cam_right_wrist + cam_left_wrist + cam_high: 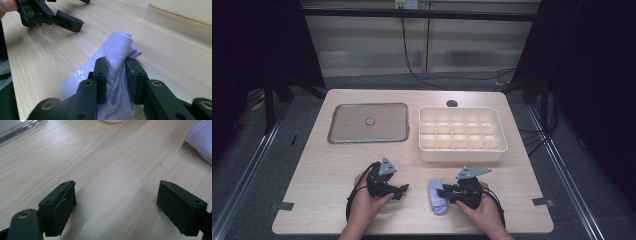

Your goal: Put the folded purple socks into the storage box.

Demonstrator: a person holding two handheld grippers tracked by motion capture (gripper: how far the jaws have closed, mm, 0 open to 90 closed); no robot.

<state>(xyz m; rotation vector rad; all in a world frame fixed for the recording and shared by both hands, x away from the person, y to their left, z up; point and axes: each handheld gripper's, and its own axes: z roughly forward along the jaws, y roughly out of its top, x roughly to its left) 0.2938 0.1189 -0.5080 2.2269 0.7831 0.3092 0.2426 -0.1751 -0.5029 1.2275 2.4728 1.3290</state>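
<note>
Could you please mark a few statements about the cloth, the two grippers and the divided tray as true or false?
1. The right gripper pinches the pale purple cloth between its jaws. True.
2. The left gripper holds the cloth too. False: its jaws stand apart over bare table, nothing between them.
3. The cloth lies inside the white divided tray. False: it lies on the table in front of the tray.
4. The tray's compartments look empty. True.
5. The flat square lid sits right of the tray. False: it sits to the left.
</note>
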